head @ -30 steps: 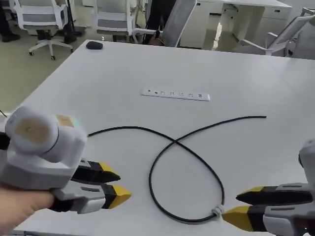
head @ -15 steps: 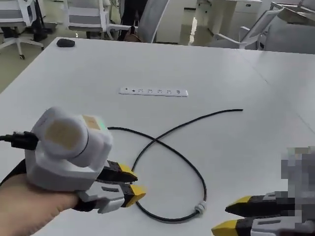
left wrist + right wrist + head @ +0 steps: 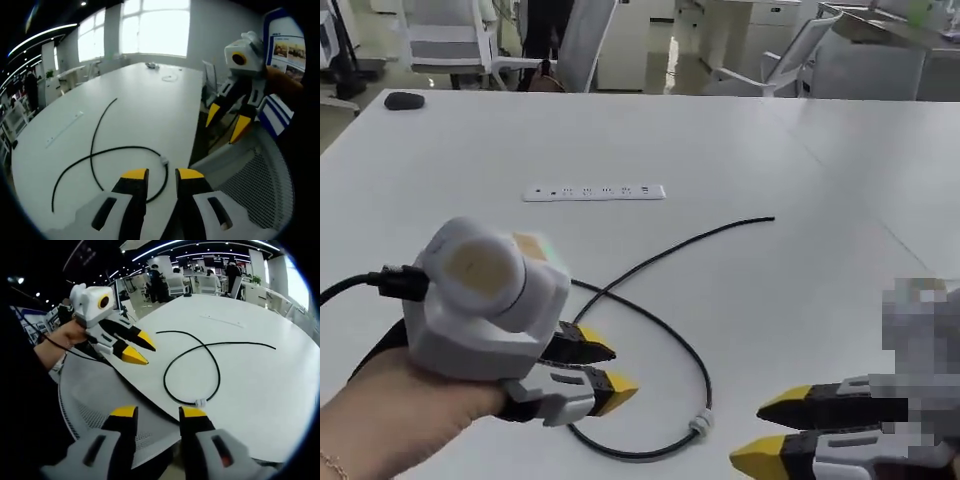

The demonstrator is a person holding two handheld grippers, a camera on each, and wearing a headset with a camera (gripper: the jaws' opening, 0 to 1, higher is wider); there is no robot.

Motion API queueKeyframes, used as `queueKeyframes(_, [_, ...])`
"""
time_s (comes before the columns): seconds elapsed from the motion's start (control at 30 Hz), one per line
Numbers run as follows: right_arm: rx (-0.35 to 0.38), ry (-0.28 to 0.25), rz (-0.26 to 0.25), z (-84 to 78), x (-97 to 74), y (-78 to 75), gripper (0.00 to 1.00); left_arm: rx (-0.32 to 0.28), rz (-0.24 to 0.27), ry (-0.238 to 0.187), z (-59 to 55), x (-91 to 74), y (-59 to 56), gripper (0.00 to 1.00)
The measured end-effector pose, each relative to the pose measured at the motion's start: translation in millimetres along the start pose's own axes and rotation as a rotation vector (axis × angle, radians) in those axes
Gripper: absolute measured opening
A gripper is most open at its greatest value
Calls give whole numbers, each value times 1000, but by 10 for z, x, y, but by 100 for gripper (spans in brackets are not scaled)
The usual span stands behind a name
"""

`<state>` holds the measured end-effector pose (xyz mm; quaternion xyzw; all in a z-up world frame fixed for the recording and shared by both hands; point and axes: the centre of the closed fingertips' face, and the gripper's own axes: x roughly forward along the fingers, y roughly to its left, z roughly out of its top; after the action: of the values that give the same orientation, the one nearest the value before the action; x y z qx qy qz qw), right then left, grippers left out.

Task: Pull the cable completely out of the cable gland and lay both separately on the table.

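Jaws narrowly parted and empty on left hand-held gripper [image 3: 620, 366] and right hand-held gripper [image 3: 750, 432], both level at near edge of bench [image 3: 770, 150], cable gland [image 3: 700, 424] still threaded on looped cable [image 3: 670, 330] lying between them, untouched.

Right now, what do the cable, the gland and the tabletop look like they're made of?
Cable: black jacket, likely rubber or PVC; matte, and it lies in a limp loop.
Cable gland: pale grey-white, probably plastic such as nylon; too small to be sure.
Table: white laminate or painted board by the look; smooth, with a faint sheen from the room light.
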<state>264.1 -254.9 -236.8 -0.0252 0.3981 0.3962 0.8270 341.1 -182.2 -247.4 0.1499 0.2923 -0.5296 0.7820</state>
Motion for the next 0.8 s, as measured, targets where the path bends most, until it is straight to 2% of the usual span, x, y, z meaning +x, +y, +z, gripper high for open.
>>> queueKeyframes(0.13, [16, -15, -17, -26, -11, -10, 33, 0, -30, 12, -20, 169, -9, 24])
queueKeyframes(0.23, [31, -23, -28, -47, -2, -12, 33, -1, -42, 29, -76, 322, -7, 26])
queueKeyframes(0.33, [40, -34, -26, -52, -3, 19, 33, -26, -85, 37, -123, 473, -44, 27])
queueKeyframes(0.47, [46, -57, -23, -48, -26, 38, 33, -32, -77, 47, -153, 605, 19, 28])
queueKeyframes(0.6, [57, -57, -31, -66, -27, 29, 32, -48, -80, 62, -191, 716, 73, 28])
queueKeyframes(0.73, [66, -62, -35, -69, -32, 17, 32, -62, -89, 81, -266, 880, 85, 28])
queueKeyframes(0.77, [68, -62, -35, -71, -35, 16, 32, -63, -98, 85, -289, 925, 76, 28])
queueKeyframes(0.8, [70, -63, -35, -71, -39, 14, 32, -63, -128, 110, -351, 978, 31, 29])
